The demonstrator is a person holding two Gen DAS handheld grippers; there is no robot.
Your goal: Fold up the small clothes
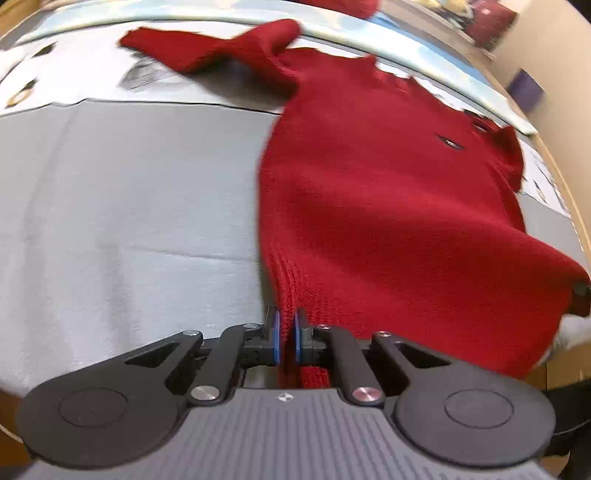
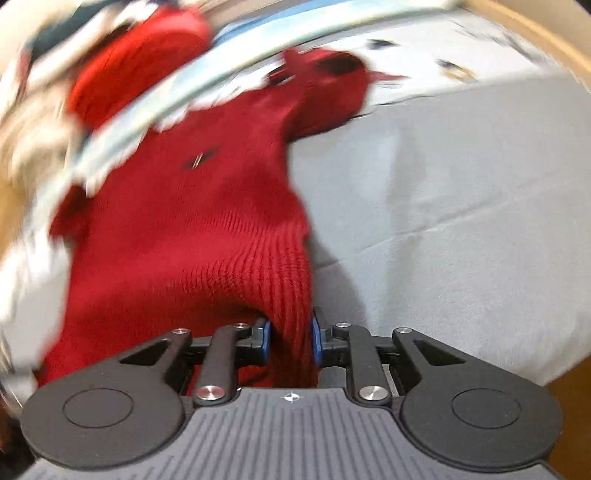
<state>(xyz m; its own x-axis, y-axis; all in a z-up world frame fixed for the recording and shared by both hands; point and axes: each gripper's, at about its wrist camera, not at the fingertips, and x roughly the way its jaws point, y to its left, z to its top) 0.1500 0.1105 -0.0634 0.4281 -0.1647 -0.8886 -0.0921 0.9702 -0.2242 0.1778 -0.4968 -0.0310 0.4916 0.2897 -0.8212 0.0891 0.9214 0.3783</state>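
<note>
A small red knitted sweater [image 1: 369,206] lies spread on a grey cloth [image 1: 129,203], one sleeve [image 1: 207,48] stretched to the far left. My left gripper [image 1: 287,334] is shut on the ribbed hem at the sweater's near left corner, and the knit rises from the blue pads [image 1: 275,332]. In the right wrist view the same sweater [image 2: 192,221] fills the left half, with a small dark logo on its chest. My right gripper [image 2: 291,339] is shut on a thick fold of the ribbed hem. The hem's near right corner hangs lifted off the cloth.
A white patterned sheet [image 1: 37,70] and a light blue strip [image 1: 424,40] border the far side of the grey cloth [image 2: 461,203]. Another red garment [image 2: 136,62] lies in a blurred pile beyond the strip. A wooden edge [image 2: 535,26] runs along the right.
</note>
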